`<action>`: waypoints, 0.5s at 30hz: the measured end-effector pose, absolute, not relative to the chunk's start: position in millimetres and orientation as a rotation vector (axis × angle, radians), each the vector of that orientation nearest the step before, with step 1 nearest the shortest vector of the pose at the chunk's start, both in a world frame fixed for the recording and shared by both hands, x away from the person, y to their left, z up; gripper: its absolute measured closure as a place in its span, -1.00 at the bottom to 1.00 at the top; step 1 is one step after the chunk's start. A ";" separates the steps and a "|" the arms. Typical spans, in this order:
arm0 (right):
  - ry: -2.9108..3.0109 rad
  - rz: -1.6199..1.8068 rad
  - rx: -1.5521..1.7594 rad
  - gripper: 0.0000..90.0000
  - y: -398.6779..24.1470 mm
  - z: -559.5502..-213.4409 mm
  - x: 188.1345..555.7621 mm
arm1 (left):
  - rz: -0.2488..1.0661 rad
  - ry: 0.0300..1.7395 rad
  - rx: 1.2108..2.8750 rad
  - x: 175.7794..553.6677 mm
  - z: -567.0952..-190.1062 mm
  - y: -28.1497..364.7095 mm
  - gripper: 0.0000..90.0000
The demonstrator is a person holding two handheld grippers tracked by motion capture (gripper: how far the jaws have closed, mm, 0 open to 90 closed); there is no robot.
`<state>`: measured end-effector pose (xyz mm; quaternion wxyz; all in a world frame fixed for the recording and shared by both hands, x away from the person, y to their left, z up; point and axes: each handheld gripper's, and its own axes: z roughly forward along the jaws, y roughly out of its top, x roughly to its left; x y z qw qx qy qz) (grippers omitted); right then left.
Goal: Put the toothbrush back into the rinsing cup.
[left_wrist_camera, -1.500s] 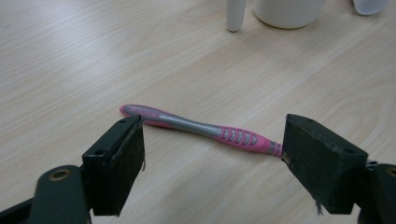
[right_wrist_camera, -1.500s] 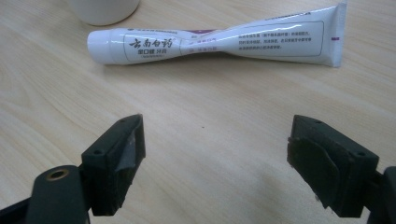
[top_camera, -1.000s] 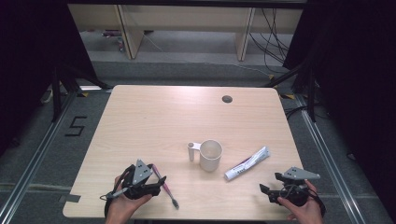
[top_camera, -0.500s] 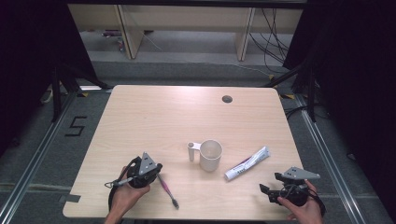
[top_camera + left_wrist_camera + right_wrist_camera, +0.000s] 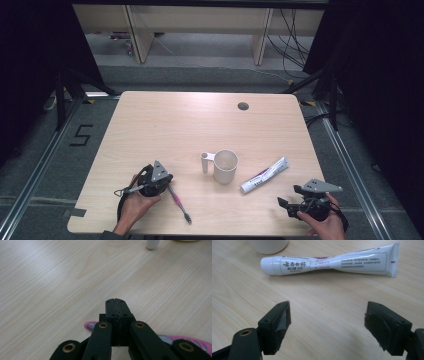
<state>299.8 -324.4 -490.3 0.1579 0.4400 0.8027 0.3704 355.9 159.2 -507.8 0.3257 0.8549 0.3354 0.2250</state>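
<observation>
My left gripper (image 5: 161,181) sits low over the near left part of the table (image 5: 165,125), and its jaws are pressed fully together; in the left gripper view they meet tip to tip with nothing visible between them. They have just been closing. The pink toothbrush (image 5: 178,199) lies flat on the wood right under and behind those jaws, its handle (image 5: 190,341) running out to one side, and I cannot tell whether the jaws touch it. My right gripper (image 5: 295,204) rests at the near right corner with its jaws spread wide and empty, pointing at the white toothpaste tube (image 5: 329,263), which lies flat on the table a little way ahead of them. A white cup (image 5: 225,166) stands upright near the middle of the table, between the toothbrush and the tube, with a small white cylinder (image 5: 204,162) just beside it.

The table is pale, light-grained wood with rounded corners and a round cable hole (image 5: 243,106) near the far edge. Around it the floor (image 5: 45,150) is grey, marked with a "5" (image 5: 80,135) to the left. Beyond the far edge stand pale wooden furniture legs (image 5: 135,30) and loose cables (image 5: 292,35), with dark curtains to both sides.
</observation>
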 end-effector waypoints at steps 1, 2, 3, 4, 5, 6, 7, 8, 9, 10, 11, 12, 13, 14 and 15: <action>2.298 1.058 1.258 -0.52 -324.4 -490.3 299.7 | 0.591 0.866 2.251 356.2 -507.9 161.0 0.99; 2.299 1.059 1.257 -0.52 -324.4 -490.2 299.5 | 0.584 0.869 2.254 355.6 -508.5 162.3 0.99; 2.297 1.060 1.257 -0.51 -324.3 -490.1 299.6 | 0.577 0.879 2.246 355.1 -509.5 163.6 0.98; 2.297 1.060 1.257 -0.51 -324.3 -490.1 299.6 | 0.577 0.879 2.246 355.1 -509.5 163.6 0.98; 2.297 1.059 1.259 -0.51 -324.4 -490.3 299.8 | 0.586 0.890 2.246 354.8 -510.2 166.8 0.98; 2.298 1.058 1.259 -0.51 -324.4 -490.3 299.7 | 0.585 0.884 2.258 354.4 -510.1 169.0 0.98; 2.298 1.058 1.259 -0.51 -324.4 -490.1 299.4 | 0.583 0.884 2.258 353.5 -510.6 170.5 0.98; 2.295 1.059 1.261 -0.51 -324.4 -489.8 299.2 | 0.573 0.889 2.257 351.2 -510.8 171.8 0.97; 2.294 1.059 1.262 -0.51 -324.5 -489.7 299.3 | 0.572 0.891 2.257 349.2 -511.1 173.2 0.97; 2.294 1.059 1.263 -0.51 -324.5 -489.8 299.4 | 0.569 0.896 2.256 346.6 -511.4 174.8 0.97; 2.295 1.058 1.263 -0.51 -324.5 -490.0 299.4 | 0.573 0.885 2.262 344.7 -511.3 176.9 0.97; 2.295 1.057 1.263 -0.51 -324.5 -490.0 299.3 | 0.565 0.890 2.256 341.5 -511.6 178.3 0.96; 2.295 1.059 1.262 -0.51 -324.4 -489.9 299.4 | 0.559 0.895 2.255 338.5 -511.6 180.2 0.96; 2.293 1.059 1.263 -0.51 -324.4 -489.8 299.4 | 0.563 0.898 2.253 335.7 -511.5 182.3 0.95; 2.294 1.059 1.263 -0.51 -324.3 -489.9 299.5 | 0.567 0.897 2.252 333.5 -511.7 184.6 0.95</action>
